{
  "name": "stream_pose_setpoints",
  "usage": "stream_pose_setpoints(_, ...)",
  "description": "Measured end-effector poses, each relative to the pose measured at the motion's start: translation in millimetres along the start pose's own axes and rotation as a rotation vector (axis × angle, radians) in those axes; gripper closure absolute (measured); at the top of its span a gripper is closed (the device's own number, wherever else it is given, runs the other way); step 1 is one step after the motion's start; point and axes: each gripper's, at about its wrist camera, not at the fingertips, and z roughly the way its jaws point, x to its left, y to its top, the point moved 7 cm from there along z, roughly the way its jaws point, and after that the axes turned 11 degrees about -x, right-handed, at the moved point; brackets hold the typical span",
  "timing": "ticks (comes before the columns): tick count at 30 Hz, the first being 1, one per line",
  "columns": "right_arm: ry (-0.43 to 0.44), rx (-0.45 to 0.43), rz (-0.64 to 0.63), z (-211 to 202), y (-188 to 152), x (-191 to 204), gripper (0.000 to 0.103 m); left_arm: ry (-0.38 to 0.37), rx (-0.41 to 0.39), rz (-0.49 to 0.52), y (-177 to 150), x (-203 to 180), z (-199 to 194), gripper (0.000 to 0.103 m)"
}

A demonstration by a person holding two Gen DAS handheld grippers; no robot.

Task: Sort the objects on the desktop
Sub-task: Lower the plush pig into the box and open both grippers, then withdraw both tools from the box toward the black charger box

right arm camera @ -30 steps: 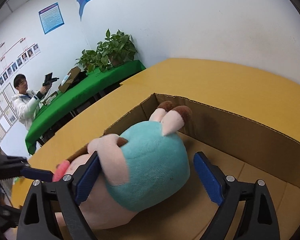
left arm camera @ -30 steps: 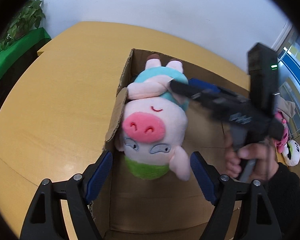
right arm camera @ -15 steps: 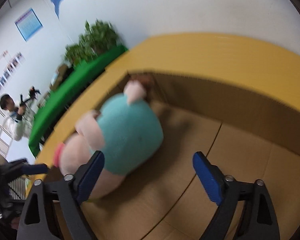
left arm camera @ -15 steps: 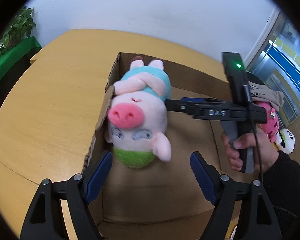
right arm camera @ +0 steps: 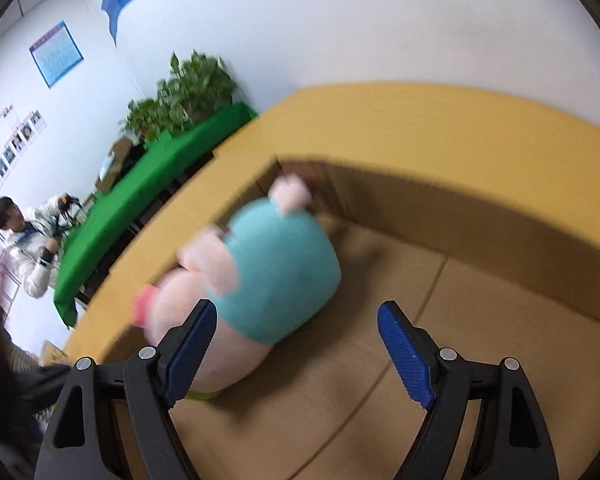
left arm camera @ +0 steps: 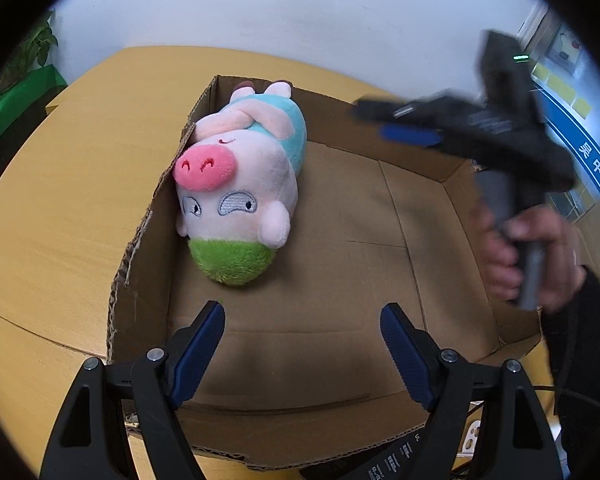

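Both views were partly blurred by motion. The left gripper (left arm camera: 302,320) and right gripper (right arm camera: 296,322) were held spread wide, empty. The plush pig (left arm camera: 240,184) was lain inside the cardboard box (left arm camera: 380,248), against its left wall.

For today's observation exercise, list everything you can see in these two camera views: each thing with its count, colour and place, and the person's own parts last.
Plush pig: one, pink with a teal body and green tuft, lying in the box against its left wall.
Cardboard box: one, brown, open, on the table.
Table: one, yellow wood, under the box.
Green-covered table: one, by the far wall.
Potted plants: a blurred green cluster on the green-covered table.
Bystander: one, white jacket, far left.
Wall posters: blue, on the white wall.
Left gripper: black with blue pads, open over the box.
Right gripper: black with blue pads, open.
Right hand: gripping its handle.
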Motion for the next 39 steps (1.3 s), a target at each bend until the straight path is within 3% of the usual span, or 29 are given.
stream_pose_setpoints(5,-0.132,-0.073,-0.039,-124.1,14.7,-3.7,0.004,-0.018,-0.017,0.013,-2.3,-4.6,-8.3,0.023)
stream_pose_setpoints(7,-0.18,-0.095,-0.059,-167.1,-3.3,-9.2,0.0,-0.021,-0.021,0.022,-5.9,-7.9,-12.6,0.023)
stream_pose_setpoints(10,-0.245,-0.027,-0.043,-206.9,-58.9,-29.7,0.0,-0.033,-0.019,0.051,-14.8,-14.6,-20.0,0.023)
stream_pose_setpoints(16,-0.366,0.093,0.052,-224.7,-167.8,-74.3,0.003,-0.037,0.048,0.054,-46.1,-15.4,-16.5,0.025)
stream_pose_setpoints(19,-0.37,0.062,0.021,-235.0,-190.8,-74.9,0.01,-0.017,0.031,0.077,-47.8,-20.0,-26.0,0.025)
stream_pose_setpoints(25,-0.403,0.04,0.018,-253.3,-199.1,-71.6,0.011,0.019,0.065,0.096,-65.7,-23.5,-36.6,0.025)
stream_pose_setpoints(29,-0.455,0.051,0.02,-260.5,-201.8,-64.3,0.01,-0.021,-0.008,0.07,-68.2,-26.9,-67.3,0.025)
stream_pose_setpoints(32,-0.506,-0.023,-0.026,-291.5,-198.5,-41.8,0.0,-0.024,-0.114,0.106,-62.2,-36.1,-105.3,0.025)
stream_pose_setpoints(34,-0.5,-0.089,-0.043,-308.5,-193.6,-25.6,0.0,-0.009,-0.166,0.15,-58.7,-45.0,-125.4,0.025)
stream_pose_setpoints(39,-0.47,-0.176,-0.01,-328.6,-193.8,4.0,0.0,-0.021,-0.18,0.168,-58.7,-64.4,-143.2,0.024)
